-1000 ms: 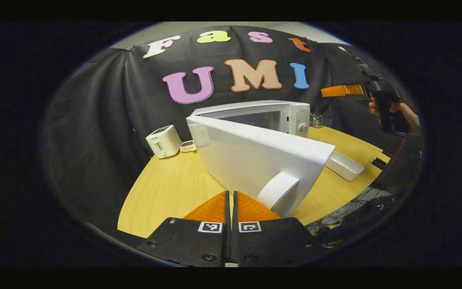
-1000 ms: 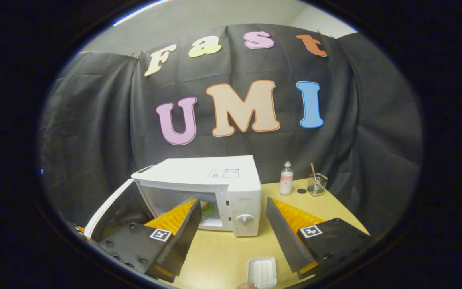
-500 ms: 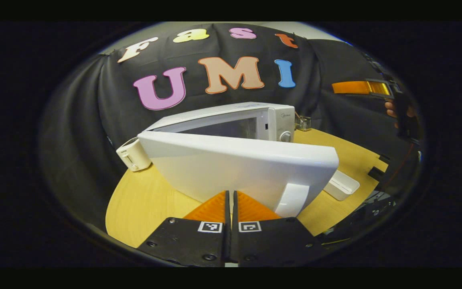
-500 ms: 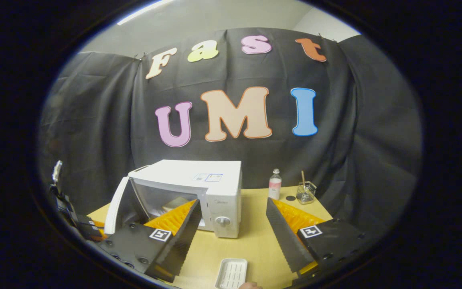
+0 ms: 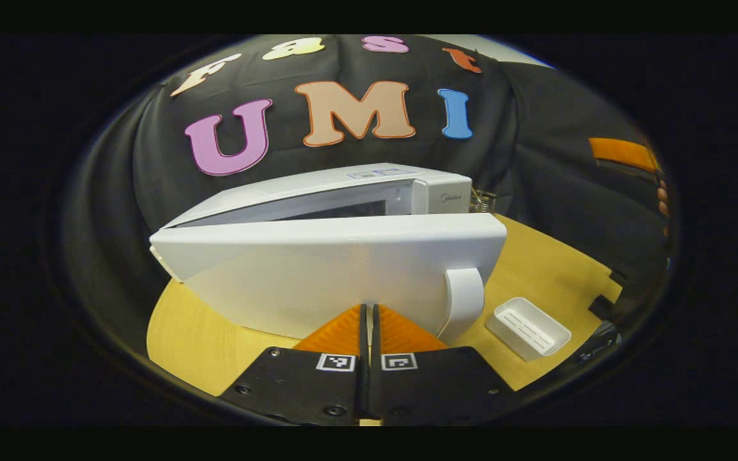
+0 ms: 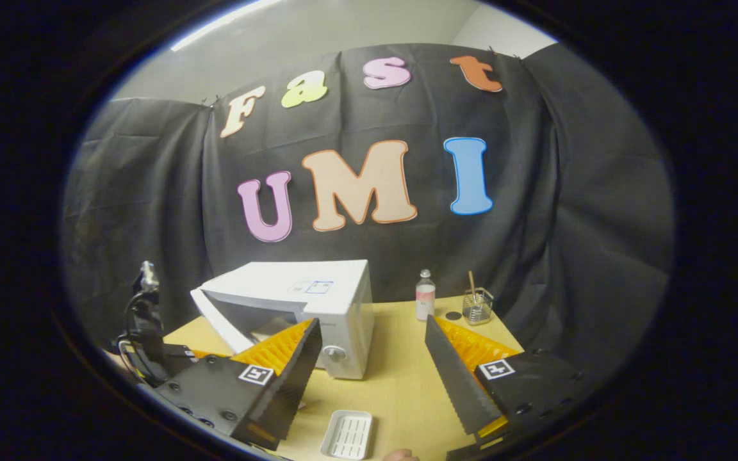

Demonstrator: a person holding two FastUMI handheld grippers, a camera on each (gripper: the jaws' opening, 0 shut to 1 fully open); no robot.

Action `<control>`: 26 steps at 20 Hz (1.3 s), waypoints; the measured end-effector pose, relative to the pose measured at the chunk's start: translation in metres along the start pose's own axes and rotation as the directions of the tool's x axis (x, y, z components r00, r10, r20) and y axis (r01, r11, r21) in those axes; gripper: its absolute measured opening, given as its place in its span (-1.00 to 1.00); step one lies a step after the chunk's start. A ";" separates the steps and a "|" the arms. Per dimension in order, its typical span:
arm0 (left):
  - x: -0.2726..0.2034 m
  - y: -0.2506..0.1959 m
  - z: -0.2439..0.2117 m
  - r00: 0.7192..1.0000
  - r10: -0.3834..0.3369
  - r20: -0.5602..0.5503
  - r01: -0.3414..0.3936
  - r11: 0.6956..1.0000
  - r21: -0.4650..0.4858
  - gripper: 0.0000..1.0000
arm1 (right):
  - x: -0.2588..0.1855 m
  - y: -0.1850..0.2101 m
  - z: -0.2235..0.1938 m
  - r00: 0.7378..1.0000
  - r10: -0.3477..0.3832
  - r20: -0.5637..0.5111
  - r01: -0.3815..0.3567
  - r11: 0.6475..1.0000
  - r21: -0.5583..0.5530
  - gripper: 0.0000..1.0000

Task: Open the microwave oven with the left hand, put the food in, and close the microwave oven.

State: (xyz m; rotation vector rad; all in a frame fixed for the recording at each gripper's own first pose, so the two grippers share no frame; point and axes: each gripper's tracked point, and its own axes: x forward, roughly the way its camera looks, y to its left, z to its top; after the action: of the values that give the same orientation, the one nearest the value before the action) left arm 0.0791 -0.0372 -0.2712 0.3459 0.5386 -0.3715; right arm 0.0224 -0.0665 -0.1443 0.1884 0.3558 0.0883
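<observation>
Centrally, wooden surface (image 6: 401,384) carries white microwave oven (image 6: 318,301) near booth wall. Oven door (image 5: 337,269) ajar, nearly closed, handle (image 5: 465,301) at right edge. Left tool (image 5: 368,320), fingers together, tips against door face. Right tool (image 6: 372,358), fingers apart, hovers above surface. Empty white tray (image 6: 348,435) lies before oven. Bottle (image 6: 425,296) and wire holder (image 6: 476,306) stand right of oven.

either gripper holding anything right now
No. The left gripper is shut with its tips at the microwave door, gripping nothing; the right gripper is open and empty.
</observation>
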 end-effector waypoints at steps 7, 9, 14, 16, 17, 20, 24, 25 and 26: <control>0.045 -0.004 0.037 1.000 0.003 -0.010 -0.004 0.999 -0.034 -1.00 | -0.007 -0.025 0.000 0.999 -0.034 0.013 0.034 0.999 0.016 0.82; 0.057 -0.003 0.045 1.000 0.008 -0.006 -0.008 0.999 -0.039 -0.99 | -0.008 -0.028 0.000 0.999 -0.040 0.017 0.040 0.999 0.019 0.82; 0.072 -0.019 0.051 1.000 -0.022 -0.011 0.021 0.994 -0.110 -0.99 | -0.011 -0.041 0.001 0.998 -0.067 0.016 0.067 0.997 0.036 0.82; 0.073 -0.019 0.052 1.000 -0.010 -0.011 0.009 0.993 -0.119 -0.99 | -0.010 -0.046 0.002 0.997 -0.079 0.019 0.078 0.996 0.038 0.82; 0.073 -0.017 0.054 1.000 0.000 -0.005 0.000 0.993 -0.115 -0.99 | -0.010 -0.050 0.004 0.996 -0.089 0.025 0.089 0.996 0.032 0.82; 0.076 -0.017 0.060 1.000 0.002 0.017 0.000 0.990 -0.144 -0.99 | -0.010 -0.057 0.006 0.993 -0.110 0.030 0.109 0.993 0.036 0.82; 0.079 -0.024 0.070 0.999 -0.037 0.026 0.041 0.985 -0.167 -0.96 | -0.010 -0.063 0.007 0.992 -0.122 0.030 0.121 0.992 0.035 0.82; 0.079 -0.024 0.070 0.999 -0.032 0.027 0.036 0.988 -0.148 -0.98 | -0.011 -0.063 0.008 0.992 -0.123 0.030 0.122 0.992 0.038 0.82; 0.078 -0.024 0.070 0.999 -0.029 0.032 0.032 0.992 -0.124 -0.99 | -0.010 -0.062 0.007 0.993 -0.119 0.026 0.118 0.992 0.044 0.82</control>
State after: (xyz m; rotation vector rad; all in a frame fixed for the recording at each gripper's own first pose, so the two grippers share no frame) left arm 0.1605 -0.1059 -0.2632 0.2120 0.5355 -0.3701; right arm 0.0187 -0.1292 -0.1469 0.2101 0.3394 -0.0392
